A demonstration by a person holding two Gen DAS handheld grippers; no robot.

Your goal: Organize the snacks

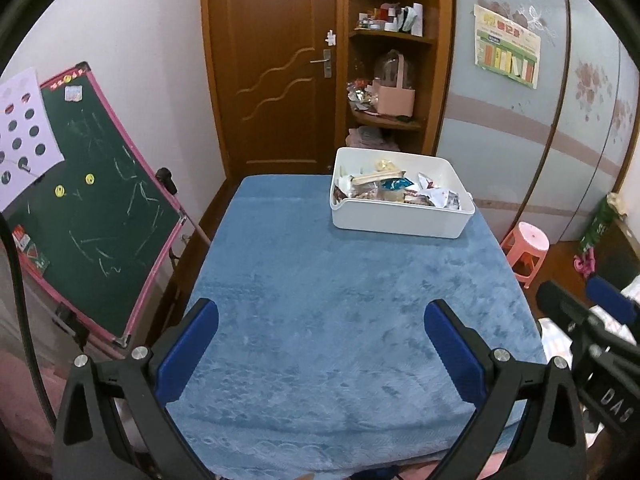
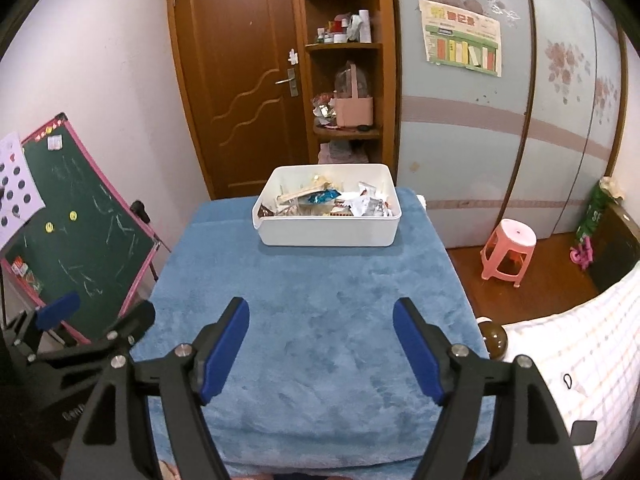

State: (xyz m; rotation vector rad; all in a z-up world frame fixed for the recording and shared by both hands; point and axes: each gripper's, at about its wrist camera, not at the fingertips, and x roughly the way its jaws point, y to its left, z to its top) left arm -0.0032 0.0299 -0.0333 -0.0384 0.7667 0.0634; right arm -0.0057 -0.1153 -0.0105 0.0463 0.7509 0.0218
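A white plastic bin (image 1: 400,222) stands at the far right of a table covered by a blue cloth (image 1: 320,300). Several wrapped snacks (image 1: 396,190) lie piled inside it. The bin (image 2: 328,234) and snacks (image 2: 332,200) also show at the far end in the right wrist view. My left gripper (image 1: 321,316) is open and empty above the near part of the cloth. My right gripper (image 2: 321,314) is open and empty, also over the near cloth (image 2: 312,320). Both are well short of the bin.
A green chalkboard easel (image 1: 92,208) leans left of the table. A brown door (image 1: 276,64) and a corner shelf (image 1: 388,80) stand behind. A pink stool (image 2: 506,252) sits on the floor at right. A patterned quilt (image 2: 580,352) lies near right.
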